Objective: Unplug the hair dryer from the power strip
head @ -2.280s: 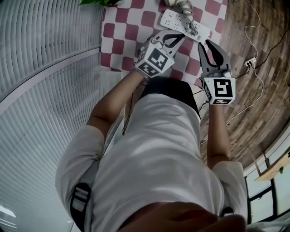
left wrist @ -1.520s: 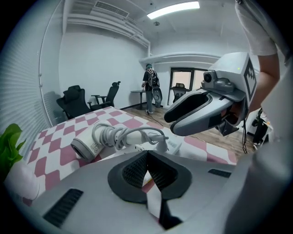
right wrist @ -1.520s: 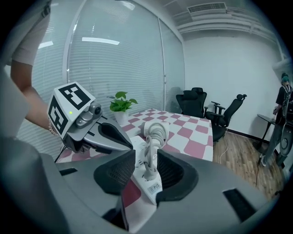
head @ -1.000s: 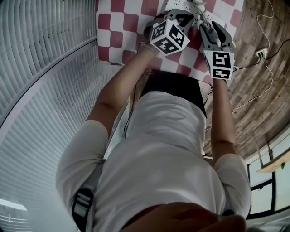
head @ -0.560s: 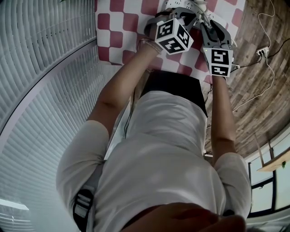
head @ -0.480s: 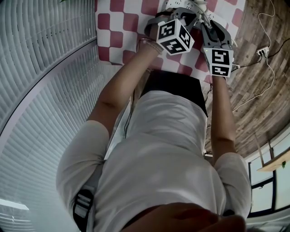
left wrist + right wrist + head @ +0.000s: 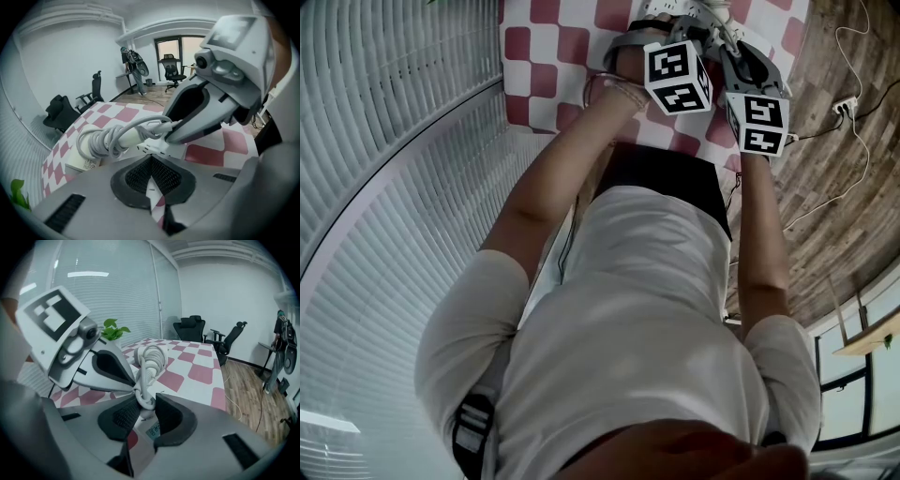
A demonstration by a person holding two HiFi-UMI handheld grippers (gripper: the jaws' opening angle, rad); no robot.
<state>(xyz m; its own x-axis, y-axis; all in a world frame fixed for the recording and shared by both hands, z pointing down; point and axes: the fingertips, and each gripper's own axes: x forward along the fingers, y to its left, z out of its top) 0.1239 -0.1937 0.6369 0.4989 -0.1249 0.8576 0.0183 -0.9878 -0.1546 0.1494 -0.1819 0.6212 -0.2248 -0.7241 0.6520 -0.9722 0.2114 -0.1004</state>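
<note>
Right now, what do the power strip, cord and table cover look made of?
Power strip: hard white plastic, smooth moulded edges.
Cord: pale grey rubbery sheath, matte, bends in tight coils.
Table cover: red-and-white check, flat and matte; likely cloth or vinyl, cannot tell.

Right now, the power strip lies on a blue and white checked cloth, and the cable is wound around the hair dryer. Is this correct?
Only the colour is wrong: the left gripper view shows a red and white checked cloth. The power strip lies on it, and the cable is wound around the hair dryer.
</note>
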